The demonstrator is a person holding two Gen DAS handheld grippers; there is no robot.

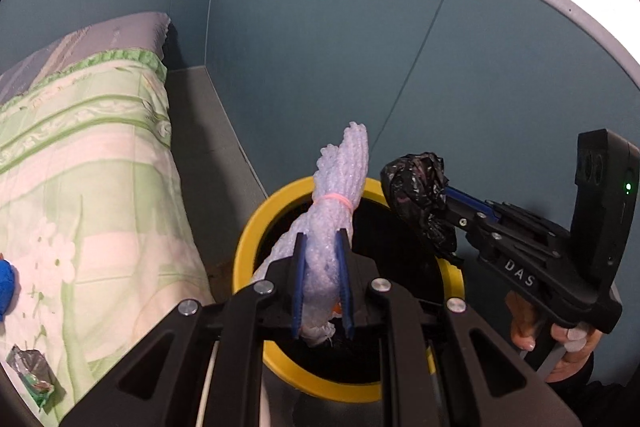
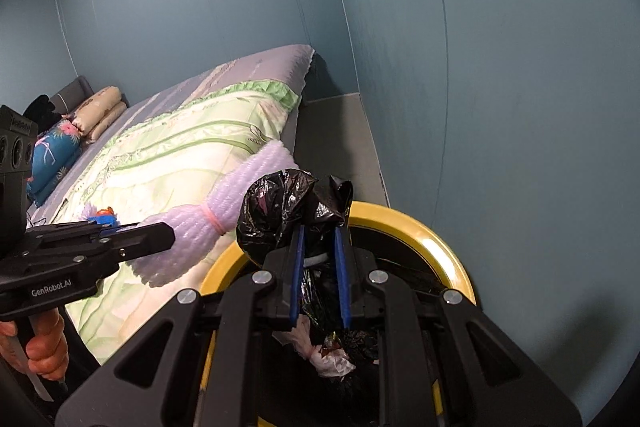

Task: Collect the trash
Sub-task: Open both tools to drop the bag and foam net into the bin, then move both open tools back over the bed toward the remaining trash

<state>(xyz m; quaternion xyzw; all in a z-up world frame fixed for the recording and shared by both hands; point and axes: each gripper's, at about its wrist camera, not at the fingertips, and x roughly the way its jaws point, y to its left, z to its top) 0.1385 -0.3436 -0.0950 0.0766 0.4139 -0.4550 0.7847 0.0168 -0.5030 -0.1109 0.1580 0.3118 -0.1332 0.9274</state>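
The left tongs (image 1: 322, 279) pinch a pale lilac foam-net bundle tied with a pink rubber band (image 1: 338, 203), and the right tongs (image 2: 320, 275) pinch a crumpled black plastic bag (image 2: 288, 211). Both hang over the yellow-rimmed round bin (image 2: 432, 239) on the floor beside the bed's foot corner. Trash already lies inside. A crumpled foil wrapper (image 1: 32, 373) and a blue object (image 1: 6, 287) on the green floral bedspread (image 1: 100, 155) look left to collect.

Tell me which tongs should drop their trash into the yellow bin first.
Left, probably. The left tongs hold the foam net bundle right over the yellow-rimmed bin opening. The right tongs hold the crumpled black bag nearer the far rim, less centred.
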